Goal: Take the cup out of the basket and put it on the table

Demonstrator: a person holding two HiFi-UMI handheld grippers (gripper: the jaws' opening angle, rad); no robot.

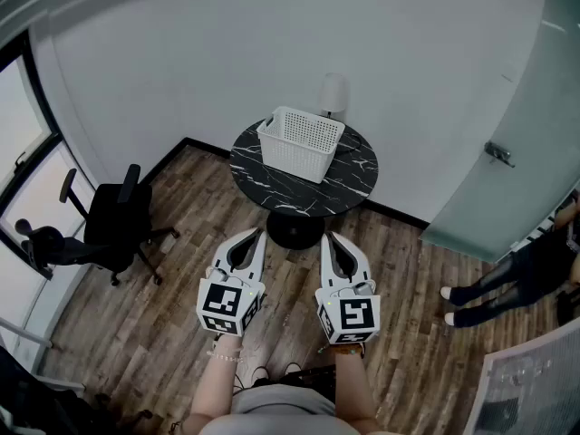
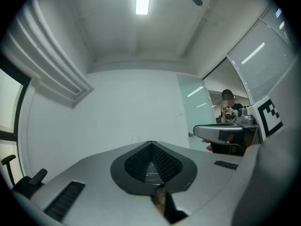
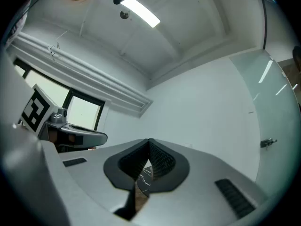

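A white slatted basket (image 1: 301,142) stands on a round black marble table (image 1: 349,184) near the far wall. No cup shows from here; the basket's inside is hidden by its walls. My left gripper (image 1: 259,232) and right gripper (image 1: 327,236) hang side by side over the wooden floor, short of the table's near edge, both pointing at it. Each is shut with nothing between its jaws. The left gripper view shows its jaws (image 2: 151,143) meeting at the tips, with a sliver of tabletop behind. In the right gripper view the jaws (image 3: 149,140) also meet.
A black office chair (image 1: 113,220) stands at the left by the window. A tall white rounded object (image 1: 333,93) is behind the basket by the wall. A frosted glass door (image 1: 507,143) is at the right, and a person (image 1: 512,270) stands beside it.
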